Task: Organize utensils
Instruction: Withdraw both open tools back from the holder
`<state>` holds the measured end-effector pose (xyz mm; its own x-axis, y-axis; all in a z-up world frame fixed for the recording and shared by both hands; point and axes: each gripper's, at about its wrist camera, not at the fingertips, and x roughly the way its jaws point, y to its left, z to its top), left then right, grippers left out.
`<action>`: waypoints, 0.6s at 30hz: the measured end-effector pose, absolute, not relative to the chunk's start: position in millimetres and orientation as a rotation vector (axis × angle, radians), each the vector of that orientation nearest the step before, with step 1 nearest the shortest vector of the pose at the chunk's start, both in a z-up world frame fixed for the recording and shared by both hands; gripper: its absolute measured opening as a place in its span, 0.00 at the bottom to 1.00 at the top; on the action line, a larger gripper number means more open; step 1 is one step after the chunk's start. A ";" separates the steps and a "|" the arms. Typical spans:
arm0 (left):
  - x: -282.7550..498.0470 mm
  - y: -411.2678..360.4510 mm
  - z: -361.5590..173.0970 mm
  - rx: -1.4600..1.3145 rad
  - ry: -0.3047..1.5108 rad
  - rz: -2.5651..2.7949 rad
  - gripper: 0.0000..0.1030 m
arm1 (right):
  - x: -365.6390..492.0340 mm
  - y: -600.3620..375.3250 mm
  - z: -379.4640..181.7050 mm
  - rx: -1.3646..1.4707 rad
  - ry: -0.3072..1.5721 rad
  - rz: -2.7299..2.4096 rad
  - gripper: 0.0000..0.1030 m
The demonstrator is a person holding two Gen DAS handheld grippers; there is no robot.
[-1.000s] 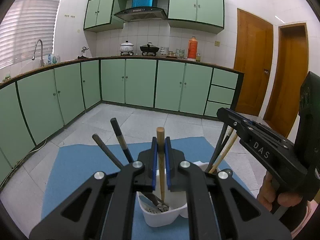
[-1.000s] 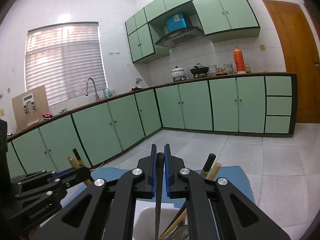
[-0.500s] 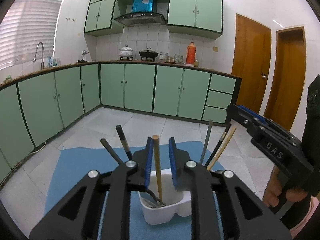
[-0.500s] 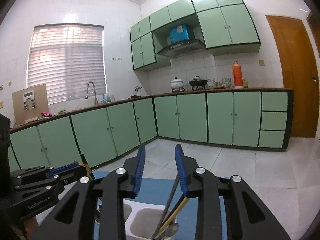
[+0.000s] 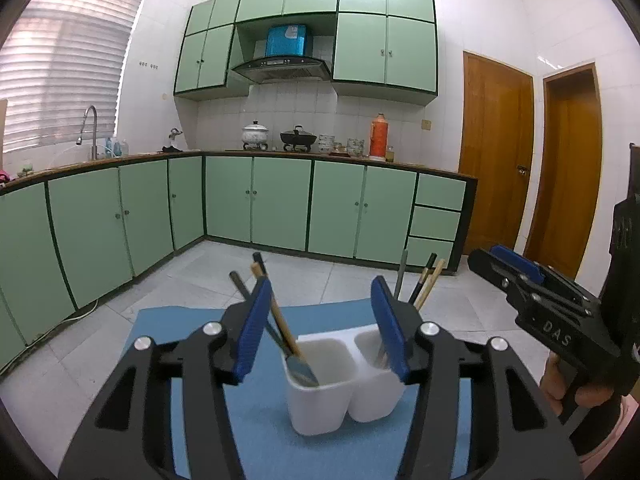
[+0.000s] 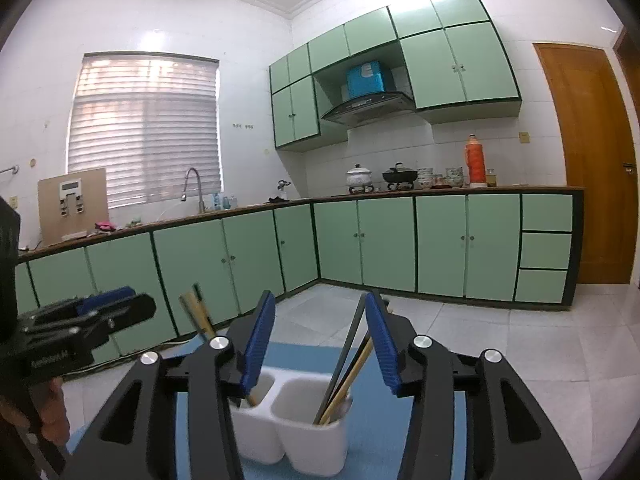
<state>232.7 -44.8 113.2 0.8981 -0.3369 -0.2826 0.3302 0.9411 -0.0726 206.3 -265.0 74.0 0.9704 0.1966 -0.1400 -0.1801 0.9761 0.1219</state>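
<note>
While both tongs gape, L view (image 5: pixel 320 328) shows spoon bowl (image 5: pixel 302 370), R view (image 6: pixel 318 340) doesn't.

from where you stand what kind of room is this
A home kitchen, most likely: green cabinets run under a counter with a sink faucet, and a range hood hangs over pots on the stove.

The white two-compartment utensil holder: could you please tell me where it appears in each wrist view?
Left wrist view: the white two-compartment utensil holder sits low, just right of centre, between the open left tongs.
Right wrist view: low centre, between the open right tongs.
Shared landmark: the orange thermos on the counter.
</note>
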 end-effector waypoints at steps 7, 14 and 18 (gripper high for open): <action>195.3 -33.3 90.5 -0.014 0.270 -0.288 0.70 | 169.2 -260.2 55.7 0.095 0.150 0.196 0.61; 154.8 -22.3 67.9 -0.008 0.270 -0.239 0.89 | 129.4 -258.3 30.7 0.119 0.188 0.175 0.86; 132.6 -16.1 57.9 -0.007 0.273 -0.213 0.95 | 112.6 -257.5 19.5 0.143 0.233 0.174 0.93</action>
<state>132.6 -16.1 57.9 0.9407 -0.2098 -0.2666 0.2080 0.9775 -0.0354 112.6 -257.5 19.5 0.9581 0.1878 -0.2163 -0.1547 0.9748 0.1608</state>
